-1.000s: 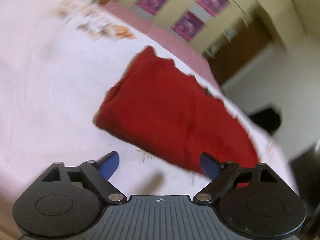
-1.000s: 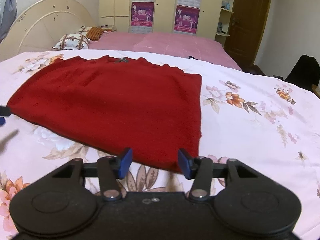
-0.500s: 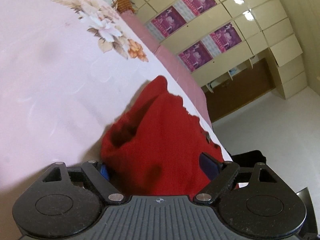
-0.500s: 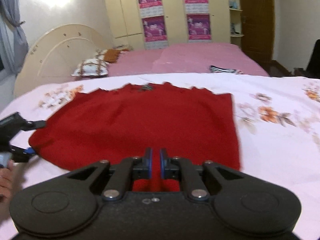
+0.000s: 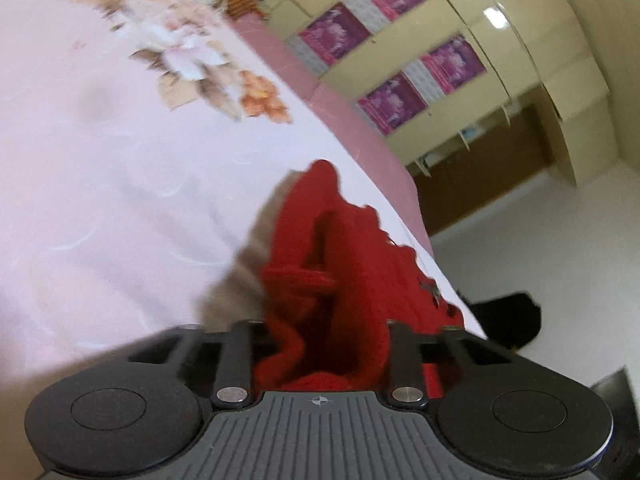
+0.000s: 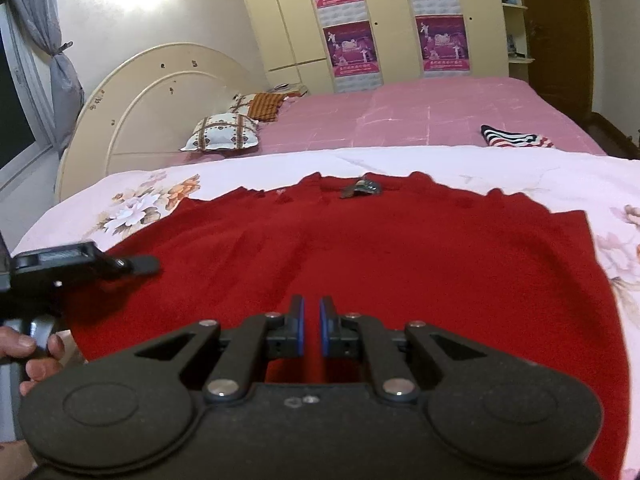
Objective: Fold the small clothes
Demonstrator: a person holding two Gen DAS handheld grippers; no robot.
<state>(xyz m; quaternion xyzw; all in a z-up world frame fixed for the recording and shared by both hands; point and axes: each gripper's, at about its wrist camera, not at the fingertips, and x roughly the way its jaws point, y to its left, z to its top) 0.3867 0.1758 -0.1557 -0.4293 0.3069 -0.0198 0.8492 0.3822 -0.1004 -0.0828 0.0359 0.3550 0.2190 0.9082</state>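
— Red knit: the garment (image 6: 360, 264) lies spread flat on the floral sheet (image 6: 480, 164), filling most of the near part of the bed. A small dark clasp or tag (image 6: 362, 189) sits at its far edge.

— And the right gripper (image 6: 311, 326)?

— Over the near edge of the garment, jaws drawn in to a narrow slit. Red cloth shows in the gap between the blue pads (image 6: 298, 326), so it looks pinched on the near hem, though the exact contact is hard to see.

— The left gripper (image 5: 320, 354)?

— At the garment's left end. Its jaws are closing, and a bunched fold of the red knit (image 5: 340, 280) is packed between the two fingers, lifted off the sheet (image 5: 100, 200) in a ridge. In the right view the same gripper (image 6: 132, 265) reaches in from the left, tip on the cloth's edge, with a hand (image 6: 38, 356) gripping its handle.

— What lies around it?

— Beyond the sheet, a pink cover (image 6: 420, 116) with a striped folded item (image 6: 516, 138) at far right and patterned pillows (image 6: 222, 136) at far left, against a cream headboard (image 6: 160, 88). Behind stand cream wardrobes (image 6: 288, 20) with purple posters (image 6: 352, 50), and a brown door (image 6: 560, 20) at far right.
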